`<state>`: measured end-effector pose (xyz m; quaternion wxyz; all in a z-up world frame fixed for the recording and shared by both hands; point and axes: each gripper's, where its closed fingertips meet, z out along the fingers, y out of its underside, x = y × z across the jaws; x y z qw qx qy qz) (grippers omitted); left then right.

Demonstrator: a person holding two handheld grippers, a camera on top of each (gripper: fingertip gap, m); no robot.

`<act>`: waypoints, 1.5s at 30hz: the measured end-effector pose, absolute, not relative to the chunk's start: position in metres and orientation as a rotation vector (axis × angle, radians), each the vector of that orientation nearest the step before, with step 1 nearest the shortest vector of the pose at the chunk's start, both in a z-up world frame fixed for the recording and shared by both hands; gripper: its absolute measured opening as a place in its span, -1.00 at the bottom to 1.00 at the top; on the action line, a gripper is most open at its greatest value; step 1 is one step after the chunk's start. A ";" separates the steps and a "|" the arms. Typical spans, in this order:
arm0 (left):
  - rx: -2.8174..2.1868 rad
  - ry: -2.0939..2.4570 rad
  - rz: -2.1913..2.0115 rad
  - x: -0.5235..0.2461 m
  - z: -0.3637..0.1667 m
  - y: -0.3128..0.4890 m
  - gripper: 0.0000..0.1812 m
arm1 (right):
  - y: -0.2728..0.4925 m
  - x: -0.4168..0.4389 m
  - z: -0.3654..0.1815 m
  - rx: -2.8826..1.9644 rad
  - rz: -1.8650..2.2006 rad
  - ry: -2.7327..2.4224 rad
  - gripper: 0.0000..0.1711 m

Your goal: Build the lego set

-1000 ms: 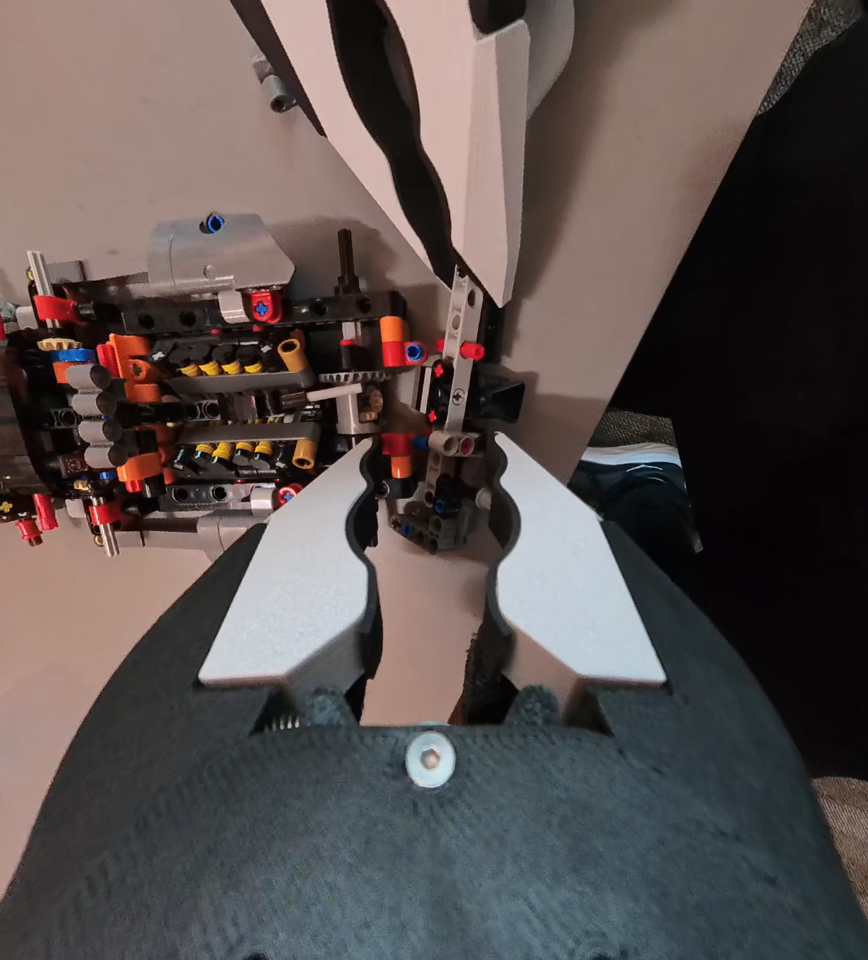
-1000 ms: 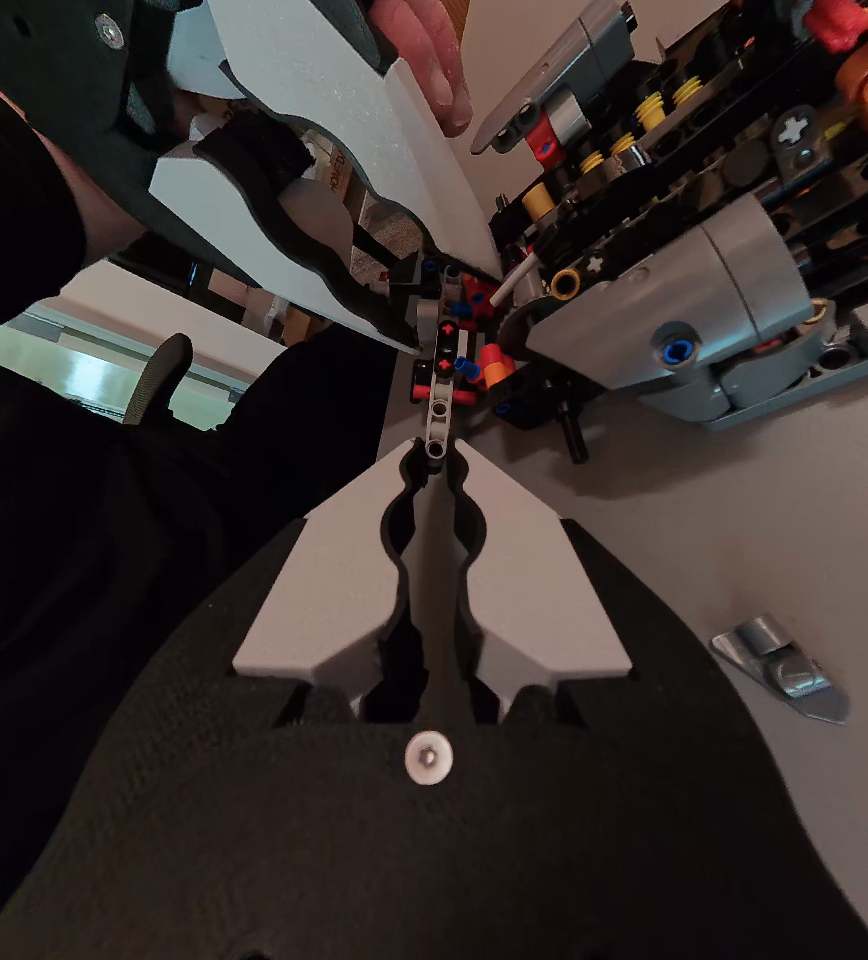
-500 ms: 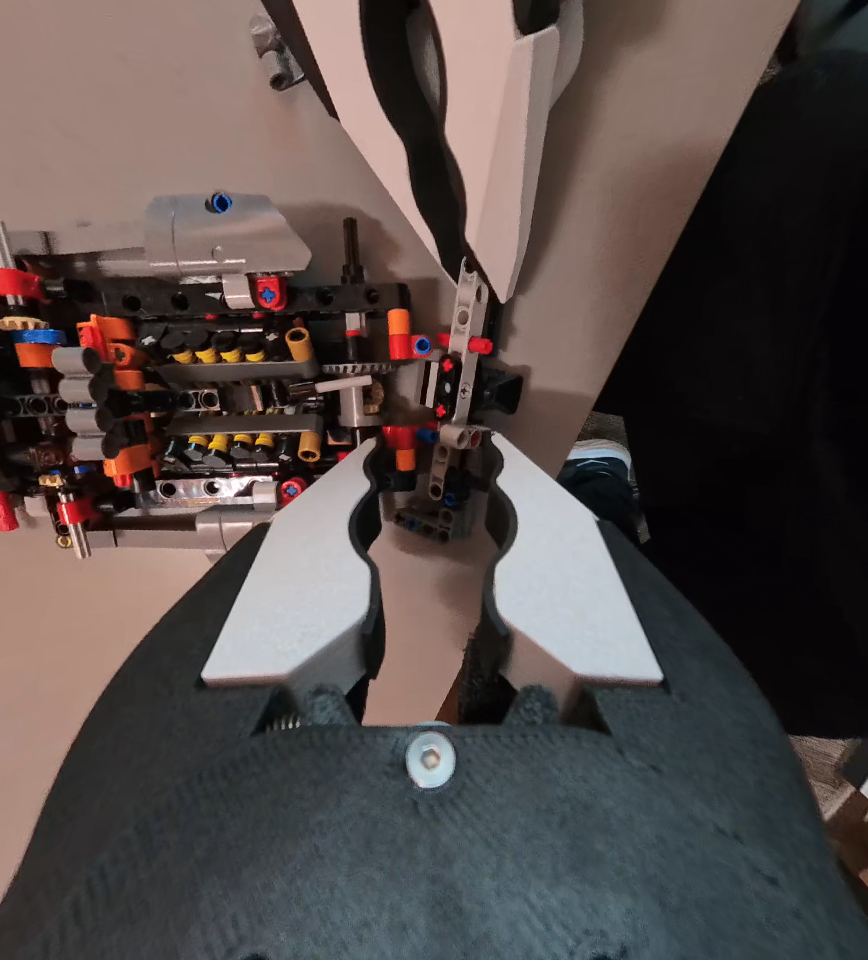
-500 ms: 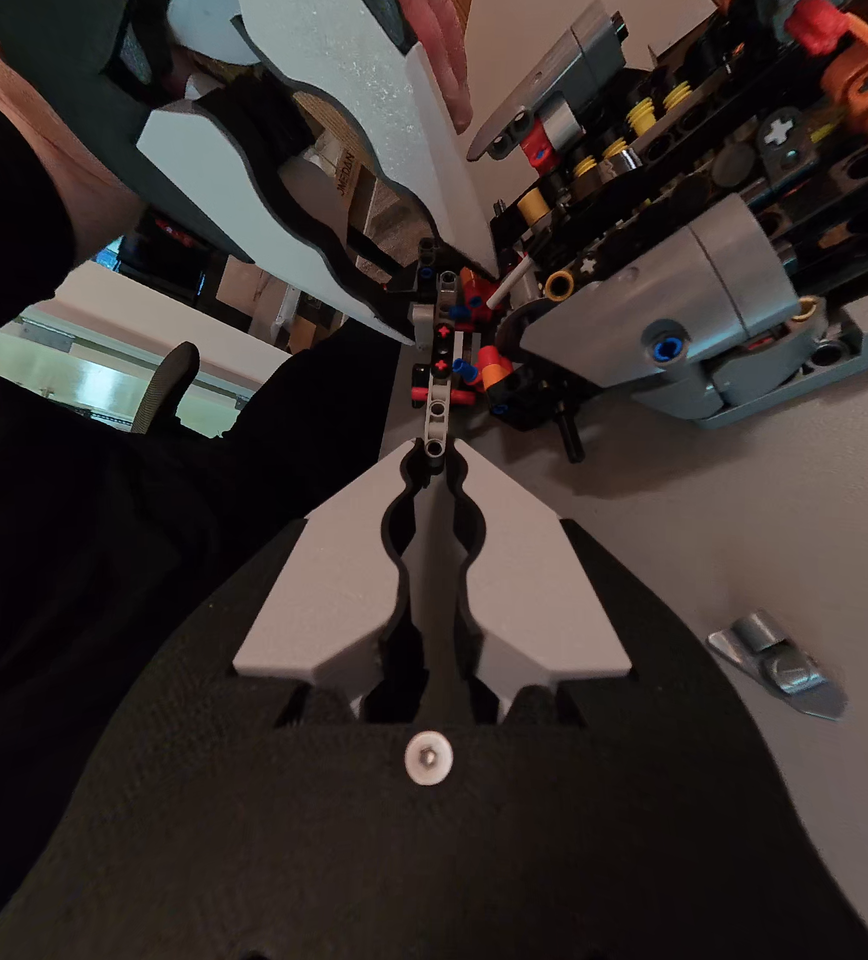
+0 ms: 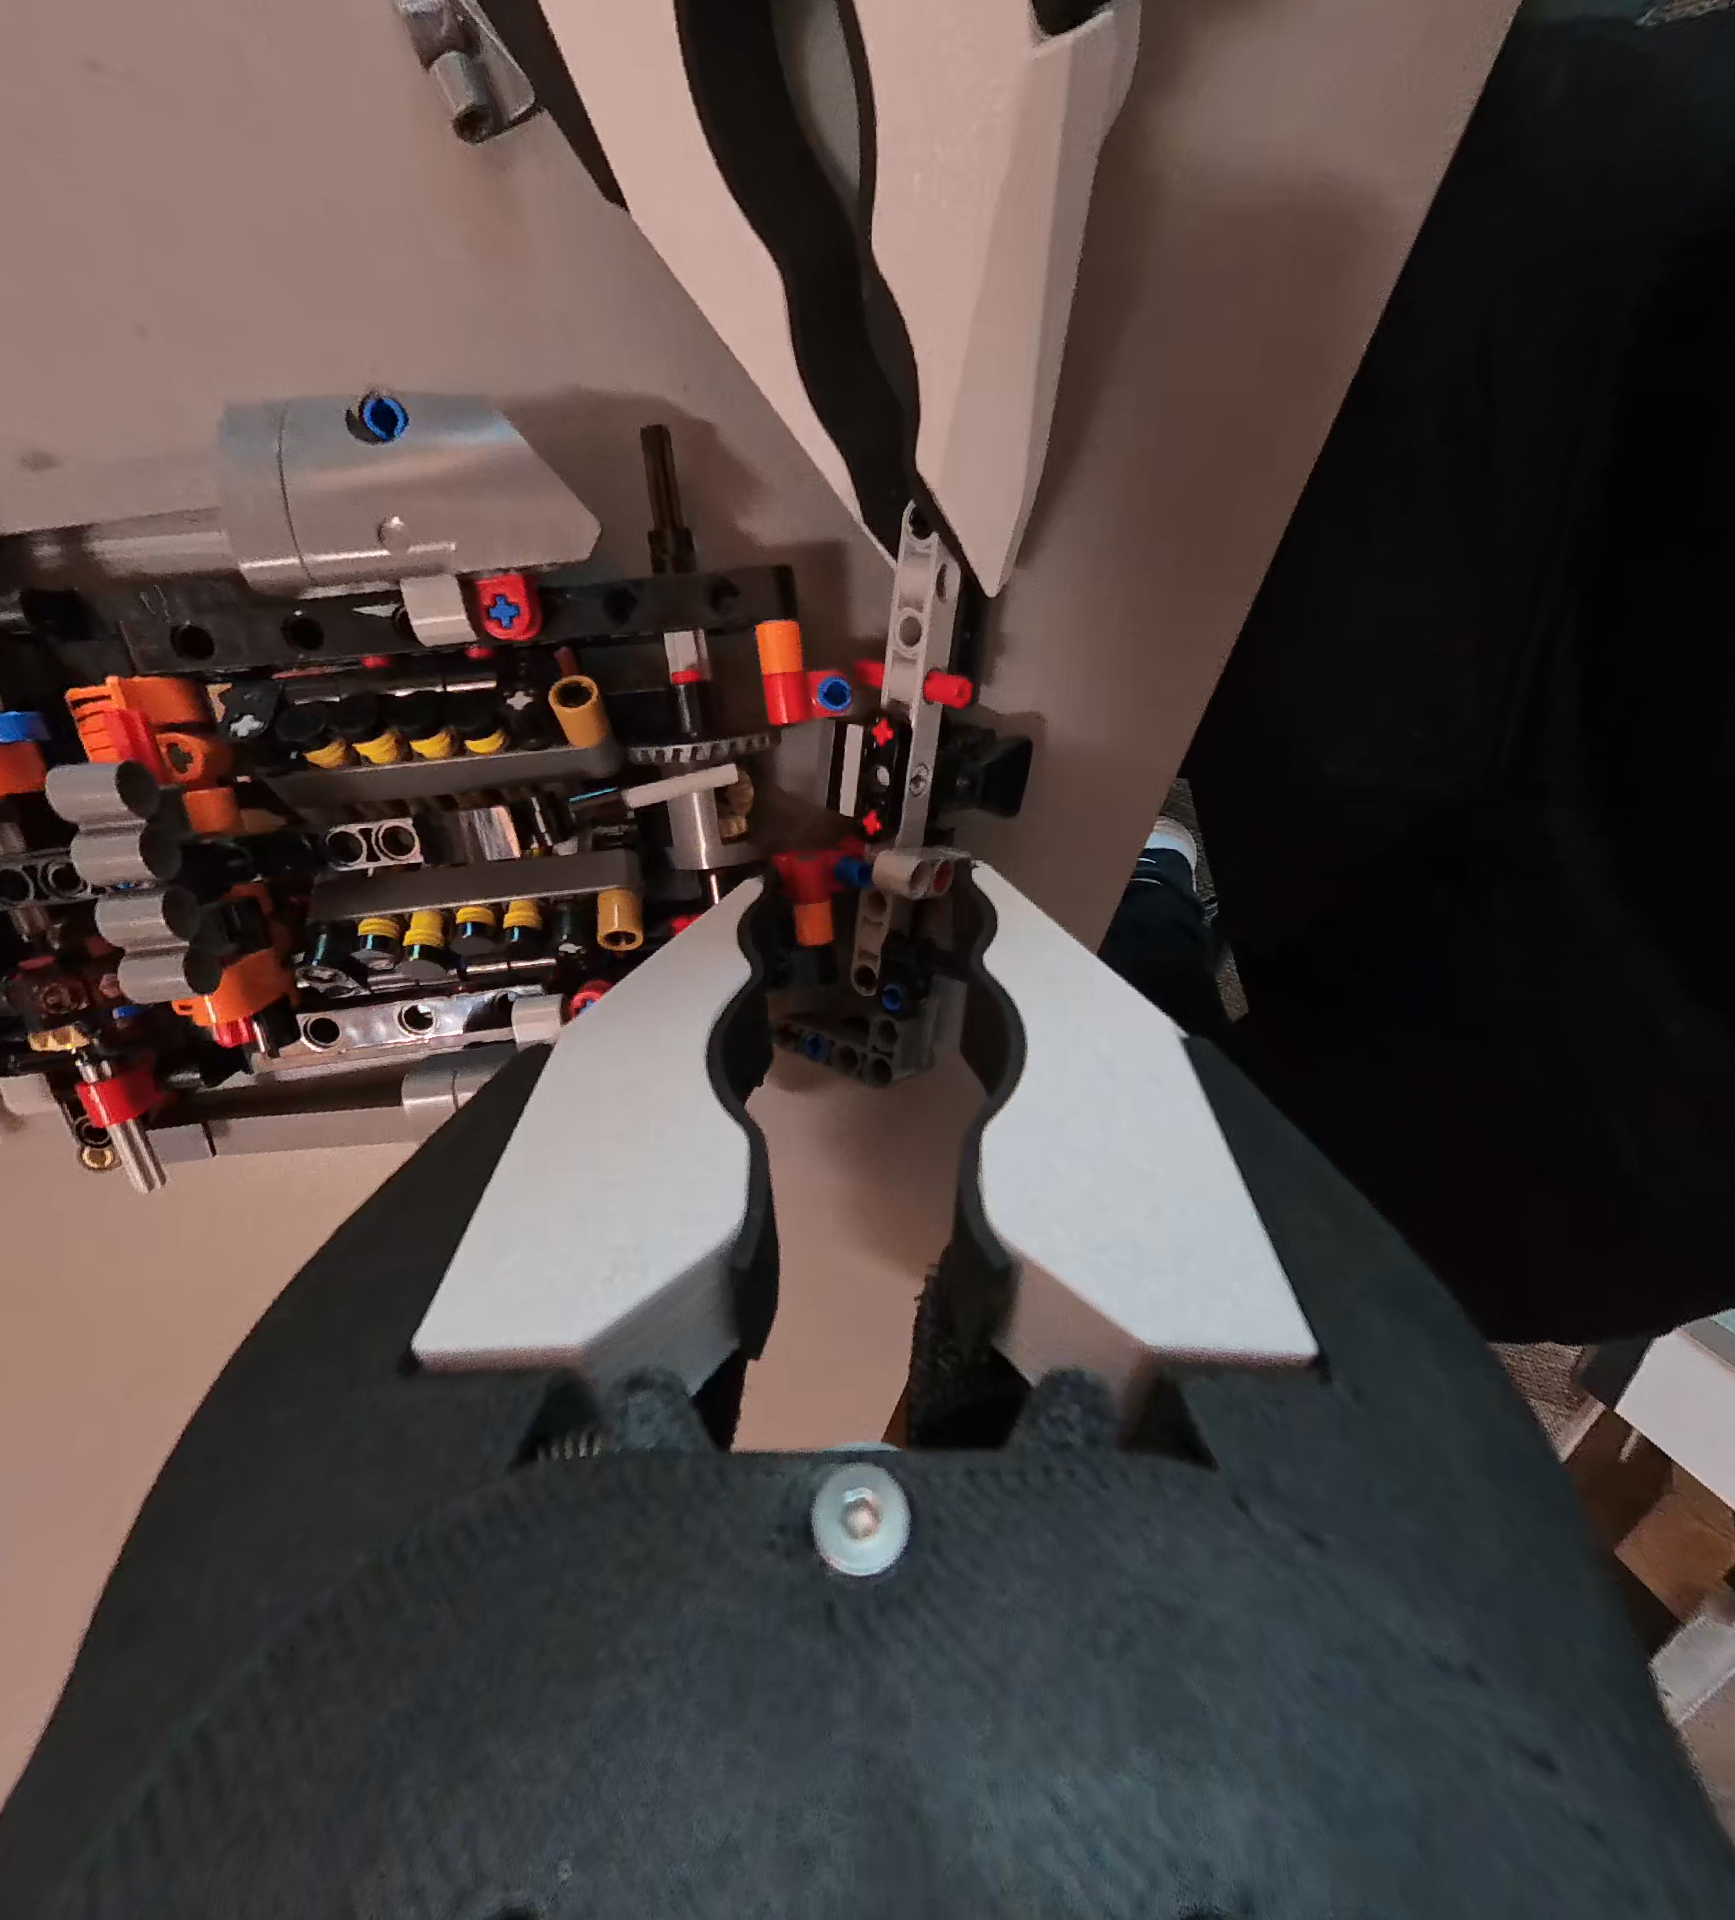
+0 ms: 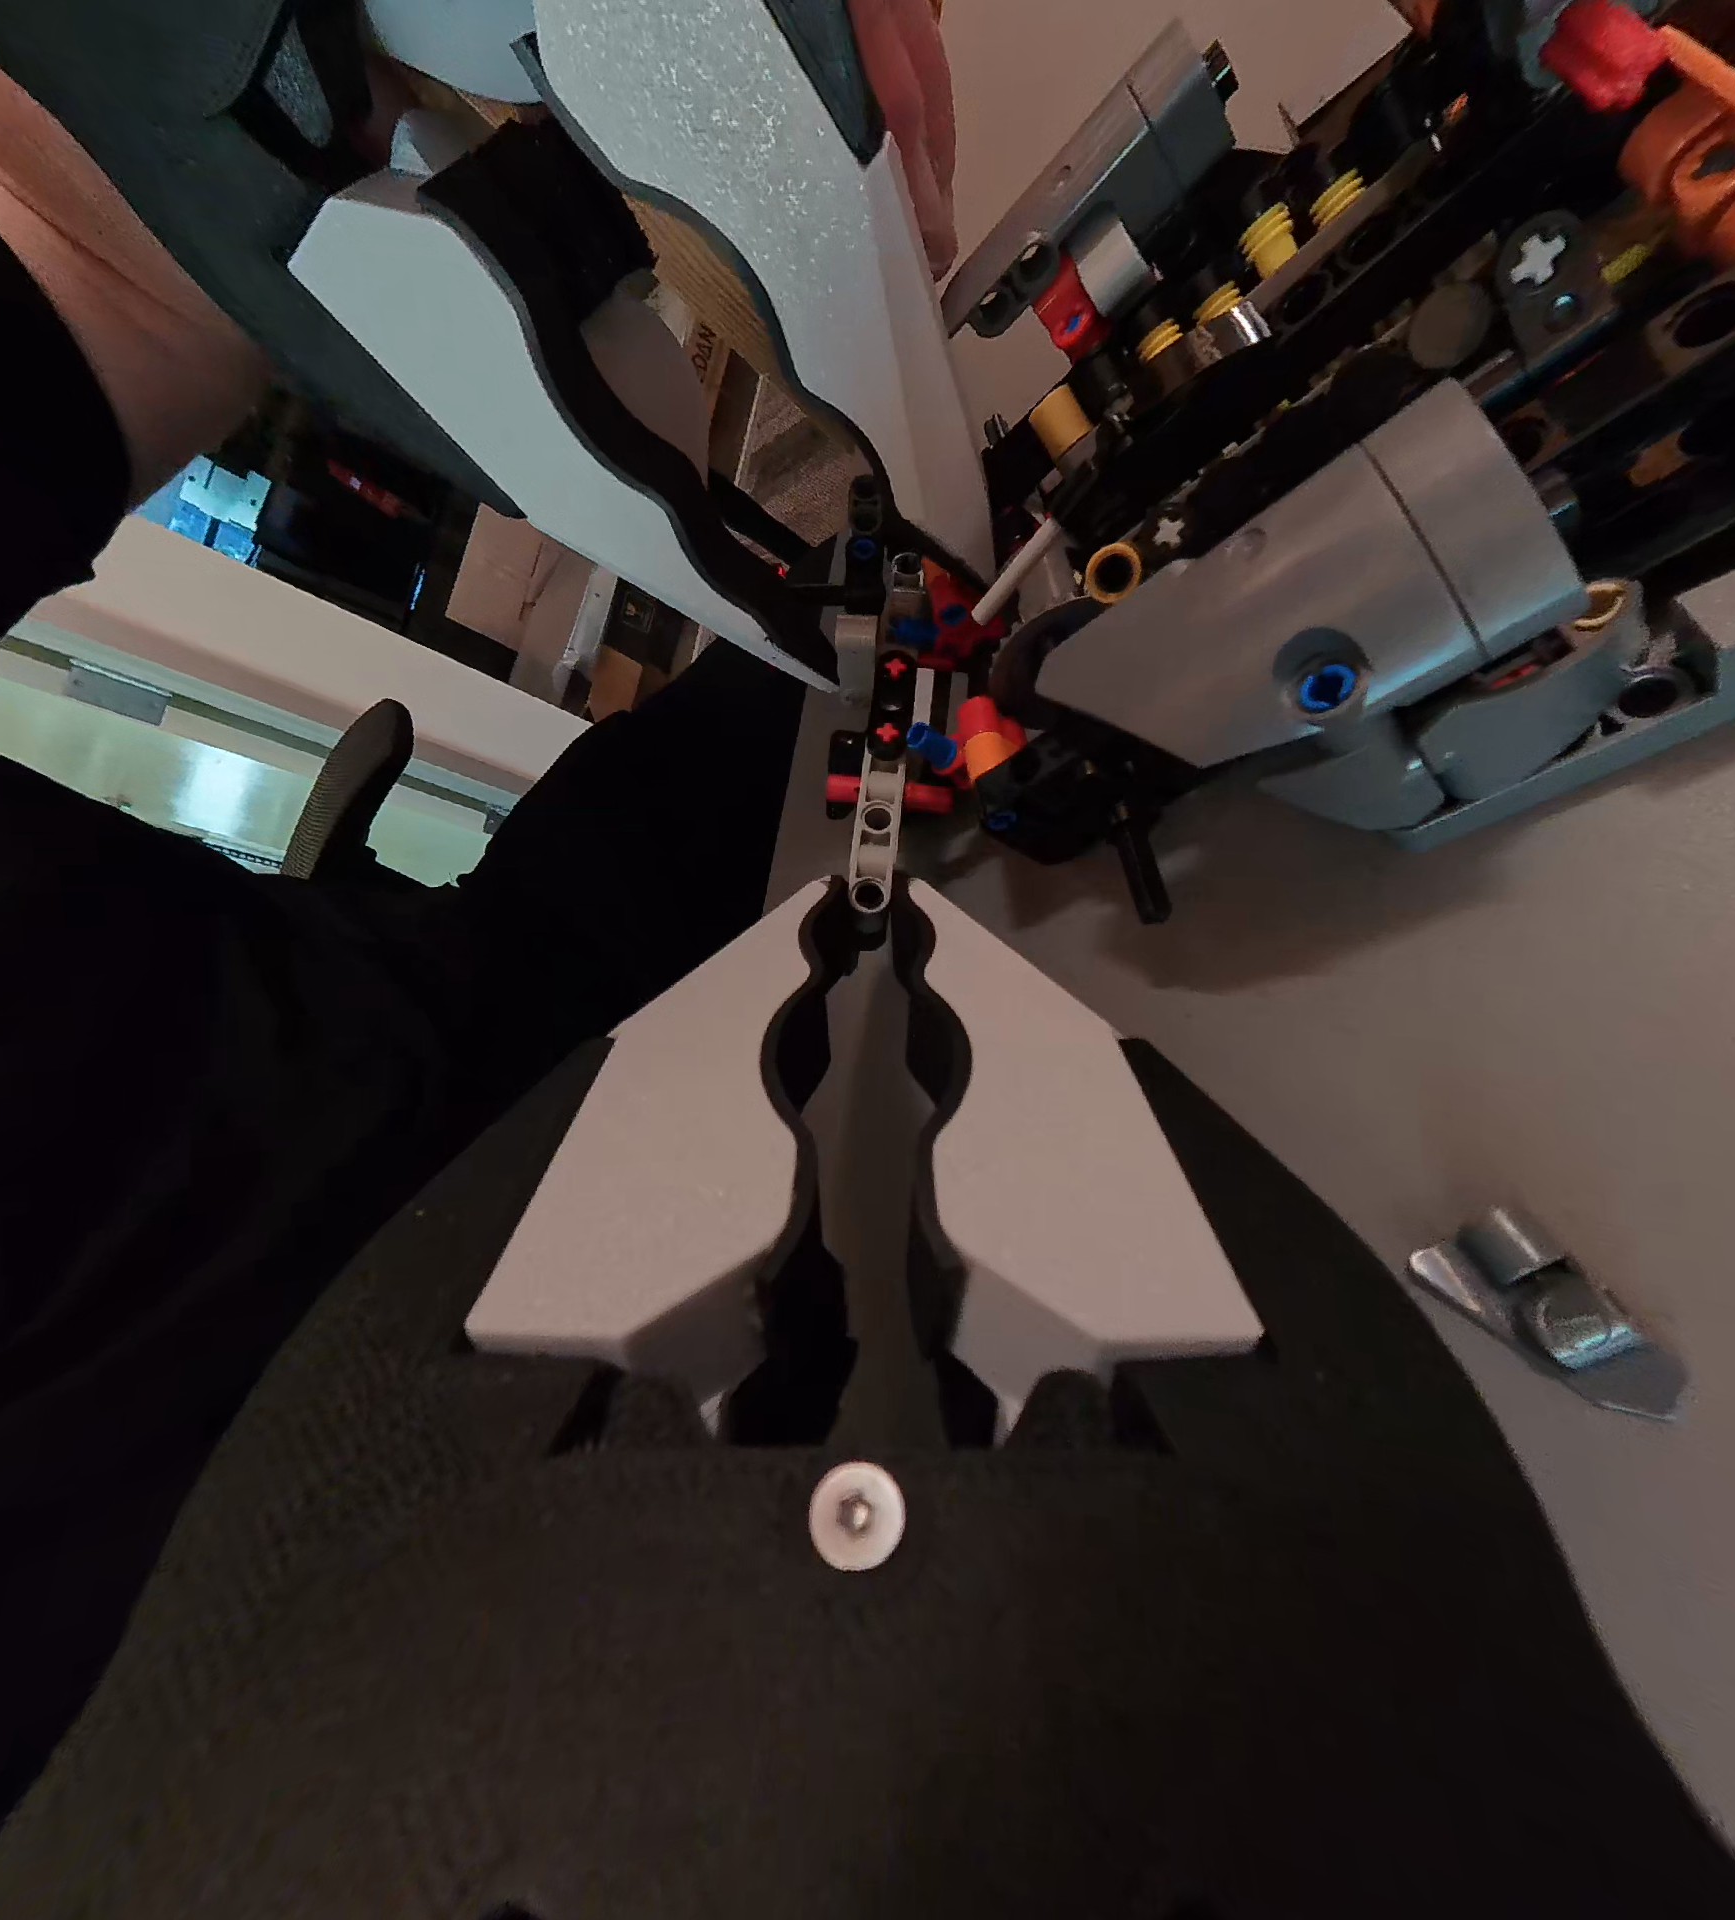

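The lego model (image 5: 406, 790), a long black, grey and orange technic build, lies on the table (image 5: 167, 1403). My left gripper (image 5: 868, 894) is closed around the model's near end section (image 5: 842, 1039), with one finger on each side of it. My right gripper (image 6: 868, 899) is shut on the tip of a thin light grey beam (image 6: 875, 821) that stands along that same end of the model. In the left wrist view the right gripper (image 5: 946, 540) comes in from above on the beam (image 5: 910, 644). In the right wrist view the left gripper (image 6: 884, 623) shows at the upper left.
A loose grey panel piece (image 6: 1549, 1320) lies on the table to the right of my right gripper. Another grey piece (image 5: 468, 83) lies at the far side. The table edge (image 5: 1154, 727) runs just beside the model's end. A person in black clothing (image 5: 1517, 727) is beyond it. Across from one pair of fingers to the other is roughly 5 cm.
My left gripper has slid a little further over the model's end section. My right gripper keeps its hold on the grey beam, barely moved.
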<state>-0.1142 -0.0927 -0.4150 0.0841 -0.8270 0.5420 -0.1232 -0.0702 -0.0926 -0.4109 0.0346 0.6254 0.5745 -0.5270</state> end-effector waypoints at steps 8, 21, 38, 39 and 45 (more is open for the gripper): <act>-2.481 1.633 -0.383 -0.114 -0.416 -0.093 -0.67 | -0.092 -0.069 -0.410 1.928 -1.628 1.758 -0.94; -2.468 1.625 -0.413 -0.114 -0.414 -0.093 -0.66 | -0.091 -0.070 -0.411 1.950 -1.634 1.751 -0.94; -2.485 1.616 -0.438 -0.117 -0.413 -0.094 -0.68 | -0.091 -0.073 -0.410 1.973 -1.651 1.736 -0.94; -2.487 1.618 -0.442 -0.117 -0.413 -0.094 -0.69 | -0.090 -0.073 -0.409 1.974 -1.658 1.729 -0.94; -2.503 1.626 -0.496 -0.117 -0.412 -0.094 -0.69 | -0.089 -0.073 -0.408 1.980 -1.666 1.726 -0.93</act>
